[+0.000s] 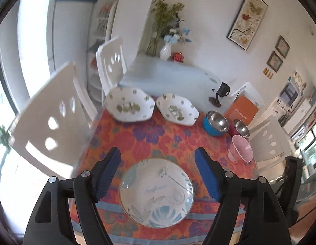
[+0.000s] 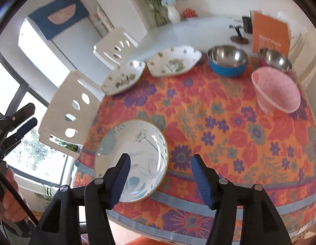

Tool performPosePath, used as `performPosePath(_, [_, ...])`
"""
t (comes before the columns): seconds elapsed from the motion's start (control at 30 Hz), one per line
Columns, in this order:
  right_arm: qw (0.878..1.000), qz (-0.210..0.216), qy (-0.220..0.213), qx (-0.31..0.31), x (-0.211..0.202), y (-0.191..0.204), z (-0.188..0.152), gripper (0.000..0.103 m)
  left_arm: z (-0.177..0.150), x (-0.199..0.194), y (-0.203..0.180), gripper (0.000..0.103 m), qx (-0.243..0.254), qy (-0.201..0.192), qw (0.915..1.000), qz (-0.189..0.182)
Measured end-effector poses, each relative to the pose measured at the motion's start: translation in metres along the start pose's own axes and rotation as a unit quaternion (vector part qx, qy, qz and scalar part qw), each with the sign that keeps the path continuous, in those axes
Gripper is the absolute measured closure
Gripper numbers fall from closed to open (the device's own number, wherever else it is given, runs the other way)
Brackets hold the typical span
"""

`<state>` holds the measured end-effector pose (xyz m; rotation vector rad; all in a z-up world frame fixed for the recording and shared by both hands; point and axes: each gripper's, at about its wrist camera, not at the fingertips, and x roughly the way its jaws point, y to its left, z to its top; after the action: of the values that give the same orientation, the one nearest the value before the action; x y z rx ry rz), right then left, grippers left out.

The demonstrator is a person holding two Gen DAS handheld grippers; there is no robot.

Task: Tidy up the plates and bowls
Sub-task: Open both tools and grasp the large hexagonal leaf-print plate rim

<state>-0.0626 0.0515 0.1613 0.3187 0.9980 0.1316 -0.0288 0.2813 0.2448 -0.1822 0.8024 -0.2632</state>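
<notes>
Left wrist view showed the left tool [image 1: 158,159] open and empty above the blue-flowered plate [image 1: 156,192] at the desk's [image 1: 137,140] near edge, likely stiff, glossy, breakable china best pinched at its rim.

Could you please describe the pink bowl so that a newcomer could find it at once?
Start at the floral orange tablecloth and follow its right side. Beyond the steel-lined blue bowl sits the pink plastic bowl. It alone is pale pink, translucent and tilted.
</notes>
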Motion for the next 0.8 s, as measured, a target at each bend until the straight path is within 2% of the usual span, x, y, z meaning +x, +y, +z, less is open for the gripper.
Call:
performPosePath(0.1, [1.000, 0.008, -0.009, 0.000, -0.010, 0.004, 0.010, 0.041, 0.009, -0.003, 0.001, 0.029, 0.000, -0.008, 0.9999, -0.009])
performPosePath(0.23, [0.999, 0.022, -0.028, 0.015, -0.014, 0.010, 0.028, 0.028, 0.023, 0.007, 0.015, 0.029, -0.017, -0.011, 0.9995, -0.024])
performPosePath(0.4, [0.999, 0.021, -0.038, 0.025, 0.005, 0.024, 0.059, 0.028, 0.041, 0.032, 0.037, 0.029, -0.027, -0.002, 0.9991, -0.031])
performPosePath(0.5, [0.998, 0.028, -0.040, 0.036, 0.026, 0.038, 0.085, 0.027, 0.057, 0.055, 0.057, 0.029, -0.044, 0.008, 0.9980, -0.044])
performPosePath(0.63, [0.998, 0.029, -0.026, 0.039, 0.068, 0.057, 0.119, 0.025, 0.078, 0.098, 0.085, 0.018, -0.062, 0.028, 0.9964, -0.051])
performPosePath(0.8, [0.998, 0.031, 0.004, 0.054, 0.129, 0.066, 0.149, 0.025, 0.094, 0.156, 0.111, 0.018, -0.076, 0.064, 0.9938, -0.050])
